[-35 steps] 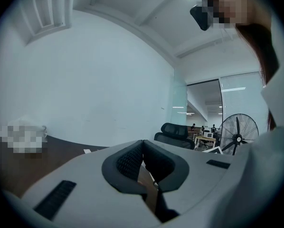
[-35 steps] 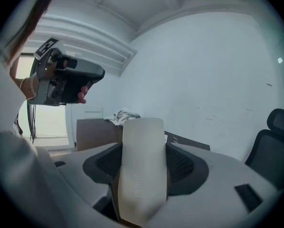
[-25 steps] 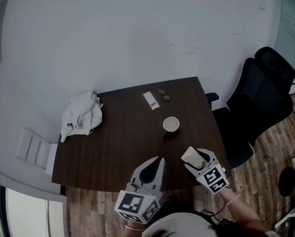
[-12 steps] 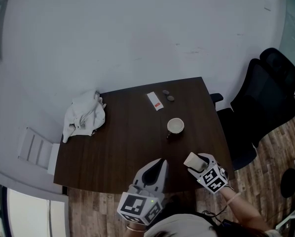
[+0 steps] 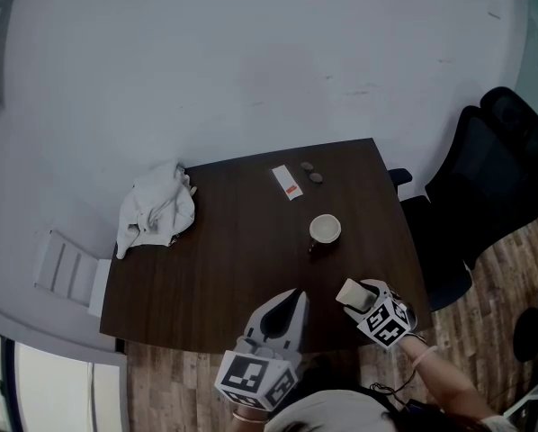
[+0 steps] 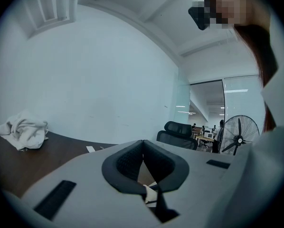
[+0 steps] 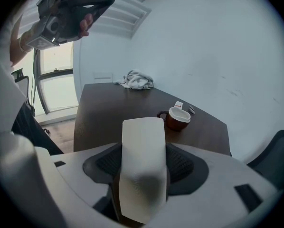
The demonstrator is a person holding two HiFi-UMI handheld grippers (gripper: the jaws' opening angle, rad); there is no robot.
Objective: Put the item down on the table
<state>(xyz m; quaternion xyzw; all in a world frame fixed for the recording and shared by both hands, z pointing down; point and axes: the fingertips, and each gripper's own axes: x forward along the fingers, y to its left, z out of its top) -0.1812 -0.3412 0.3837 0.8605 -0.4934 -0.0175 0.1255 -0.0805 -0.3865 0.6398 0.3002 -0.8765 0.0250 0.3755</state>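
Observation:
My right gripper (image 5: 357,295) is shut on a flat white item (image 5: 350,292), held over the near right corner of the dark brown table (image 5: 233,259). In the right gripper view the white item (image 7: 143,165) stands upright between the dark pads, above the tabletop (image 7: 104,108). My left gripper (image 5: 291,295) hovers over the table's near edge, left of the right one. Its jaws meet with nothing between them (image 6: 143,144).
A brown mug (image 5: 324,229) stands beyond the right gripper. A crumpled white cloth (image 5: 156,210) lies at the table's far left. A small white packet (image 5: 288,182) and two small dark pieces (image 5: 311,172) sit at the back. A black office chair (image 5: 485,196) stands to the right.
The right gripper with the white item has drawn slightly back toward the table's near edge. The left gripper has stayed about where it was.

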